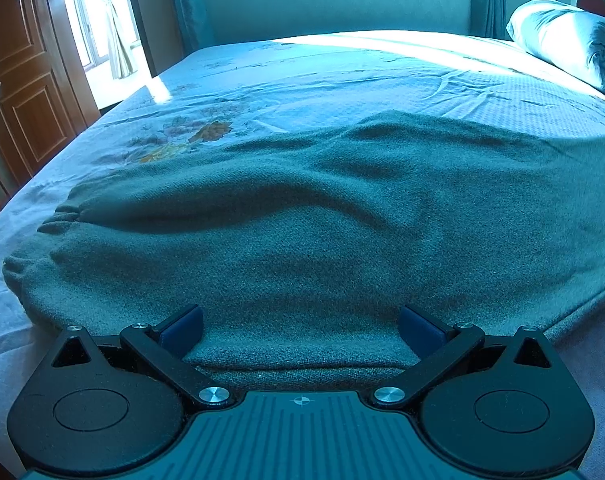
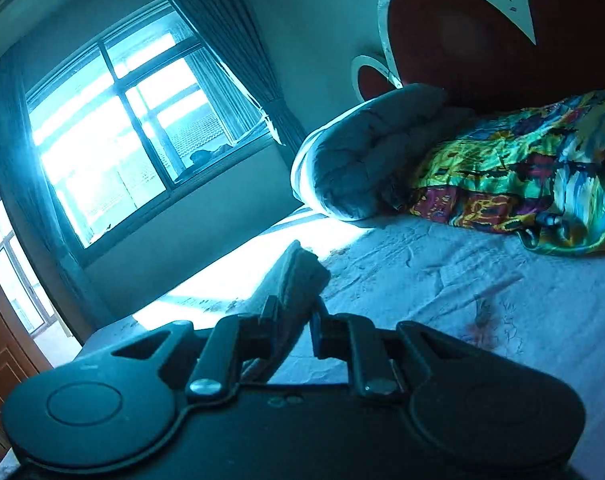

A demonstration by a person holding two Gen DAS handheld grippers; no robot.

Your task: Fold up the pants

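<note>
A wide stretch of bare bedsheet (image 1: 342,76) is seen beyond the pants (image 1: 302,208), running to the far edge of the bed below the window wall. The left edge of the bed is seen dropping away near a wooden door (image 1: 26,80), and a rolled grey quilt (image 1: 570,36) is set at the far right by the headboard (image 2: 482,40). In the right wrist view, a colourful blanket (image 2: 522,172) is bunched just beside that quilt, and open sheet is left between these and the gripper.

The left gripper (image 1: 301,330) is held wide open, its blue pads spread apart over the near edge of the pants; whether the pads touch the cloth cannot be told. The right gripper (image 2: 294,320) is pinched together on a folded flap of the pants (image 2: 298,276), which is lifted clear of the sheet and stands up between the pads.

The pants are laid flat on the bed, their long axis running left to right across the left wrist view, with a gathered hem (image 1: 58,216) at the left end.
</note>
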